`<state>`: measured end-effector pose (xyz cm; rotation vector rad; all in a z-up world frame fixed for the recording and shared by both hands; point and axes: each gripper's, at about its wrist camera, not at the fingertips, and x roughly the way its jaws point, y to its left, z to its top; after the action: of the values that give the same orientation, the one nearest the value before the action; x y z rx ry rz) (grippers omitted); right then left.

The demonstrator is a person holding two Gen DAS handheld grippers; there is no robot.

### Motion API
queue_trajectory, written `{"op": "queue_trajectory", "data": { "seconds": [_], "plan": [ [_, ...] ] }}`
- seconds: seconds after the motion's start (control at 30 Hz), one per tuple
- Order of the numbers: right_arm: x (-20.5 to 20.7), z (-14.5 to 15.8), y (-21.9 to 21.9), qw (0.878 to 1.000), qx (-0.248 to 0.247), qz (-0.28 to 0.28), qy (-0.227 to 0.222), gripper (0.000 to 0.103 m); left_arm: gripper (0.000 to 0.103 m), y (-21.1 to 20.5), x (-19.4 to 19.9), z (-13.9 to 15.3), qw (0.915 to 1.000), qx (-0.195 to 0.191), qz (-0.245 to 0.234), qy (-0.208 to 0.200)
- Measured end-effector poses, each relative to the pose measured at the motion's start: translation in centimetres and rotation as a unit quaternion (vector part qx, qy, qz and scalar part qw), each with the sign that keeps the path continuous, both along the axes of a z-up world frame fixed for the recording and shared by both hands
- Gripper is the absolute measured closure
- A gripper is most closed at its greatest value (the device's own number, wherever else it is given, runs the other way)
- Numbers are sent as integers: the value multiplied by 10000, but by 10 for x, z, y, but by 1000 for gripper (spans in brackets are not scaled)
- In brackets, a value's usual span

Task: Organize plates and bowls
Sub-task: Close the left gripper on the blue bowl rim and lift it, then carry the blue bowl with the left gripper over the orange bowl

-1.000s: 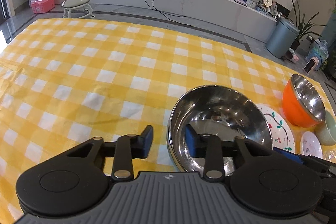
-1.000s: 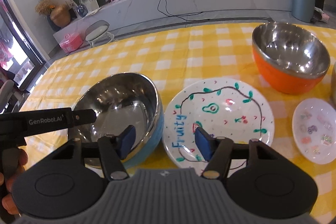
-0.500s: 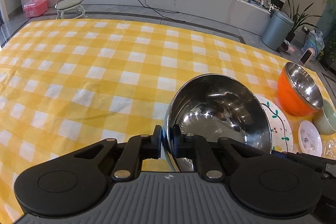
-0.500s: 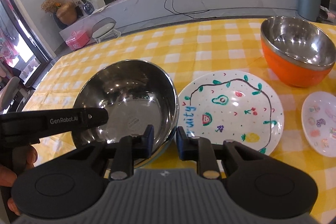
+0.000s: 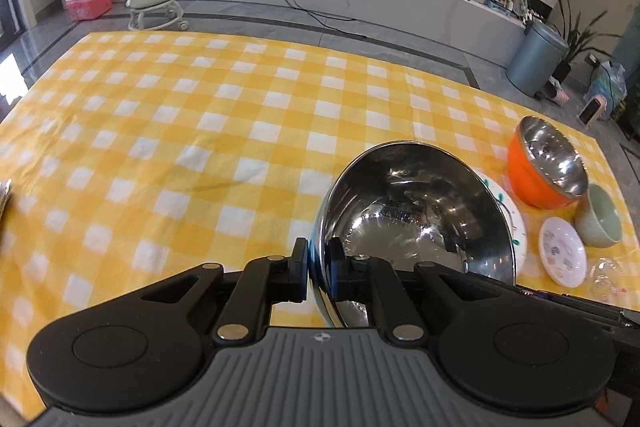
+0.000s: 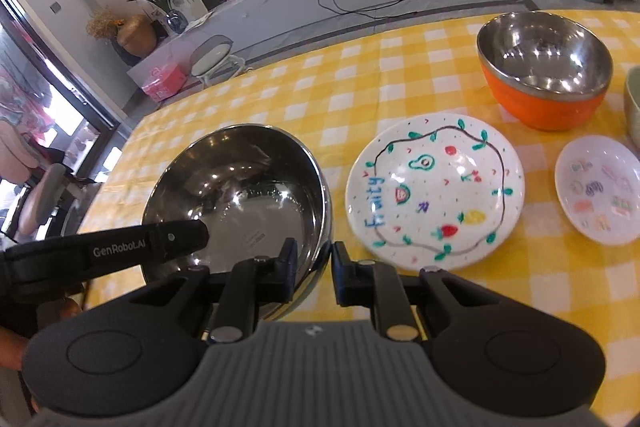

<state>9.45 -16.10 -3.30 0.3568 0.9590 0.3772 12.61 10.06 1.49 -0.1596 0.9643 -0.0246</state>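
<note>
Yellow checked cloth covers the counter point(image 5: 168, 131). Both my left claw point(image 5: 318, 269) and right claw point(image 6: 314, 273) pinch the steel bowl's point(image 6: 240, 187) near rim; next, probably nest it with the orange bowl point(image 6: 544, 95), far right.

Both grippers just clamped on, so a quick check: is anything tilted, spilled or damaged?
The steel bowl sits tipped, held at its rim by the left gripper and right gripper. Nothing looks spilled or broken.
</note>
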Motion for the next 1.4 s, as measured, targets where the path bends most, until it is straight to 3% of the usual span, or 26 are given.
{"op": "queue_trajectory", "data": {
  "seconds": [0.37,0.6,0.87,1.1,1.4],
  "plan": [
    [-39,10,-16,9979,313,439,346,87,92,2,-53,4,9991,-143,349,218],
    [-61,-10,-30,9951,466,501,714,87,92,-7,-75,-7,9981,-78,410,455],
    [-60,-24,-27,9927,386,493,1030,88,93,-11,-79,-21,9952,-22,567,797],
    [-60,-32,-19,9920,225,609,1085,88,92,-13,-77,-28,9945,187,623,815],
    [-59,-29,-19,9914,280,662,1090,86,90,-8,-75,-32,9934,184,652,927]
  ]
}}
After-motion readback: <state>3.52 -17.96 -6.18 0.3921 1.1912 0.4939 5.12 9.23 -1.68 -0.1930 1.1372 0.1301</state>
